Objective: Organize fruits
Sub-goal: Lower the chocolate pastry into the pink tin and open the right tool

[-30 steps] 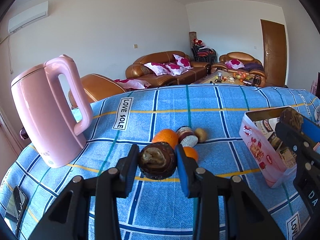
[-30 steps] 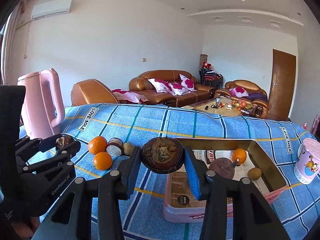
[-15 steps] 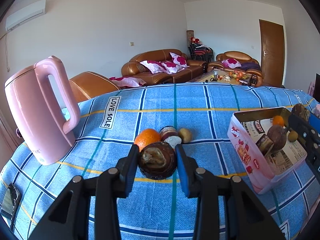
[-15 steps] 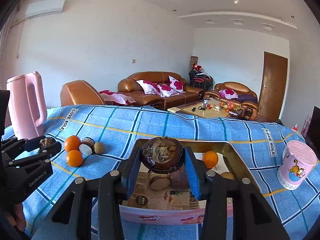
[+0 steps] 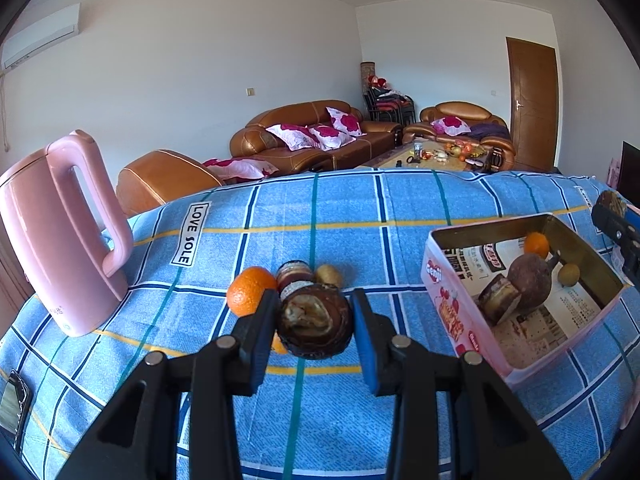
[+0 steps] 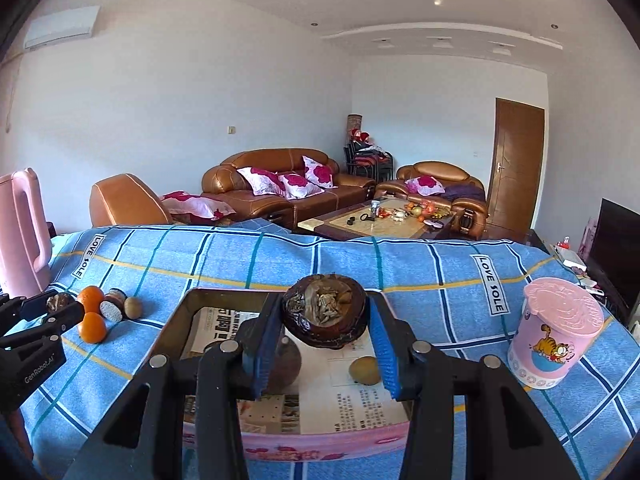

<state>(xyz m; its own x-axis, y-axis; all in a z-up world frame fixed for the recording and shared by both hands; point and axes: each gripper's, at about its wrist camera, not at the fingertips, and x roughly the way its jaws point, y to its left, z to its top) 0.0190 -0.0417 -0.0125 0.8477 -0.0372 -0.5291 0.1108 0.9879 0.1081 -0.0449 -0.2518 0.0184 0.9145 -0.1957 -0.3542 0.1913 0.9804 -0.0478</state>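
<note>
Right claw (image 6: 325, 342) clenched on a dark halved fruit (image 6: 325, 314), now carried over the tin (image 6: 178, 320) (release seems next) | left claw (image 5: 314, 330) grasps its own fruit half (image 5: 314, 326), nearer the tin | oranges (image 6: 92, 312) remain on the bench (image 6: 420, 272).

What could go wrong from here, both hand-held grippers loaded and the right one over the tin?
1. The right hand-held gripper holds a dark mangosteen half above the pink tin; released there, it may land on the fruit already inside and roll or bounce.
2. The left hand-held gripper carries another mangosteen half towards the same tin; the two grippers could collide over it.
3. A low pass by the left one might knock the orange on the cloth.
</note>
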